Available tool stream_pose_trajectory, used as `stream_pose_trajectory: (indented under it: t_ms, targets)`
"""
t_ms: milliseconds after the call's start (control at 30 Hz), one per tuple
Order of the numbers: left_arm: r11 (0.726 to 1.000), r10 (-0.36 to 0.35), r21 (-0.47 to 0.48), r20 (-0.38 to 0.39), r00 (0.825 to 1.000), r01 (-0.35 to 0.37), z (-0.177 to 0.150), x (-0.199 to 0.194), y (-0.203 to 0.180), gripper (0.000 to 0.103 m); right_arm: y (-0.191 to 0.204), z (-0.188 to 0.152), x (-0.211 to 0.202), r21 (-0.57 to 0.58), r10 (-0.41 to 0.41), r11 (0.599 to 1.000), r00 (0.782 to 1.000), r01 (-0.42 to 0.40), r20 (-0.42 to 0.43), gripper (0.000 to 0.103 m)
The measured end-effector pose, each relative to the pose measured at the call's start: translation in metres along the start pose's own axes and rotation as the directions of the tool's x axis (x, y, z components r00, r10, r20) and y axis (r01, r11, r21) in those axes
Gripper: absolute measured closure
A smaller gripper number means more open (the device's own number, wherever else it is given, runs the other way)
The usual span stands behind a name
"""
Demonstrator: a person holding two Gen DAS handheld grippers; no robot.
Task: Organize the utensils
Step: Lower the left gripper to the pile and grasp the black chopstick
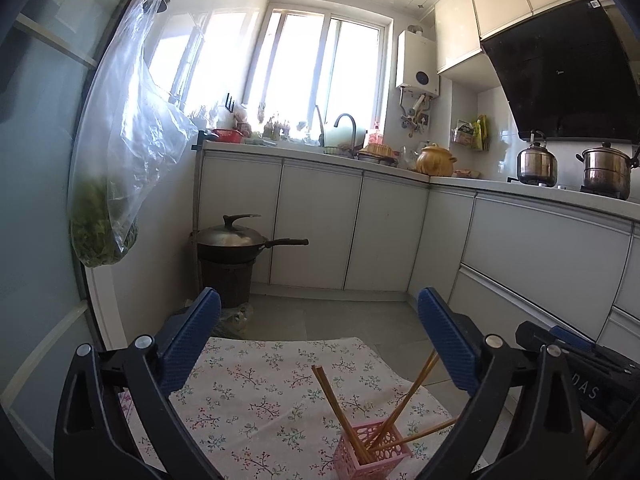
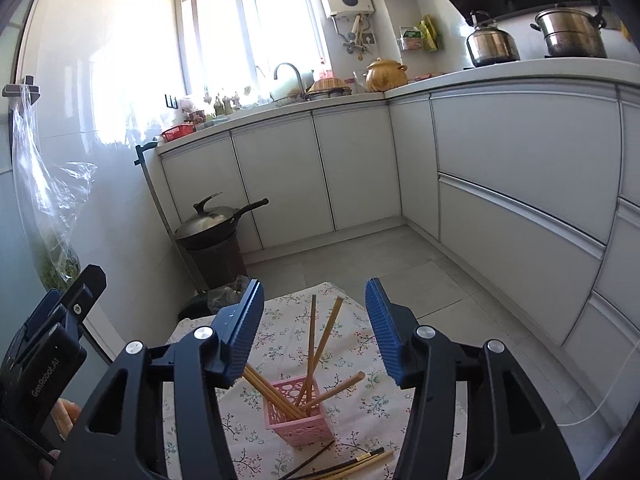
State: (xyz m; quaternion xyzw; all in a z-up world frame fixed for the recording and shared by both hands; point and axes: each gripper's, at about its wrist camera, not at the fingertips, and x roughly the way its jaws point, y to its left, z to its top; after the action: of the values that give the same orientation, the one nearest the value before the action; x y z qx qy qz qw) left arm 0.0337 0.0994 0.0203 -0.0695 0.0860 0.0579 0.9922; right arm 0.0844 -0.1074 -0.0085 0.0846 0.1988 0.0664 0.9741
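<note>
A pink perforated utensil holder [image 2: 300,410] stands on a table with a floral cloth [image 2: 360,404]. Several wooden chopsticks [image 2: 310,344] stand in it, leaning apart. More chopsticks, some dark, [image 2: 348,464] lie loose on the cloth in front of the holder. My right gripper [image 2: 316,336] is open and empty, above and just behind the holder. The left wrist view shows the holder [image 1: 370,454] with its chopsticks [image 1: 336,404] low between the fingers of my left gripper [image 1: 320,340], which is open and empty. The right gripper's body [image 1: 580,356] shows at right there.
A covered wok [image 2: 212,224] sits on a dark bin against the left wall beyond the table. A plastic bag of greens [image 1: 108,200] hangs at left. White cabinets [image 2: 520,184] run along the back and right, with pots [image 2: 570,32] on the counter.
</note>
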Motion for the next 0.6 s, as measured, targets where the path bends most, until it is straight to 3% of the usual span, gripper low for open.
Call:
stream_pose_trajectory:
  t_ms: [167,233,367,467,500,600]
  targets:
    - [0.999,-0.013,0.033,-0.045,0.999,0.015,-0.004,-0.003,-0.006,0.007,-0.008,-0.007,-0.011,-0.006,-0.042,0.999,0.999,0.043,0.018,0.023]
    - [0.998,-0.025,0.058,-0.066,0.997,0.029,-0.008,-0.002,-0.01,0.007,-0.017,-0.012,-0.017,0.015,-0.044,0.999,0.998,0.044,0.033,0.006]
    - [0.988,-0.081,0.11,-0.193,0.978,0.104,-0.023,0.013,-0.013,0.007,-0.042,-0.026,-0.026,0.049,-0.01,0.999,0.999,0.013,-0.042,0.006]
    - [0.973,-0.126,0.138,-0.347,0.929,0.184,-0.047,0.032,-0.017,0.007,-0.065,-0.049,-0.033,0.067,-0.035,0.997,0.993,0.042,-0.109,0.006]
    - [0.965,-0.146,0.142,-0.404,0.903,0.219,-0.057,0.039,-0.019,0.007,-0.072,-0.056,-0.036,0.064,-0.055,0.996,0.99,0.064,-0.131,0.006]
    - [0.933,-0.196,0.141,-0.572,0.796,0.331,-0.091,0.057,-0.03,0.007,-0.09,-0.071,-0.041,0.077,-0.084,0.992,0.981,0.099,-0.175,0.006]
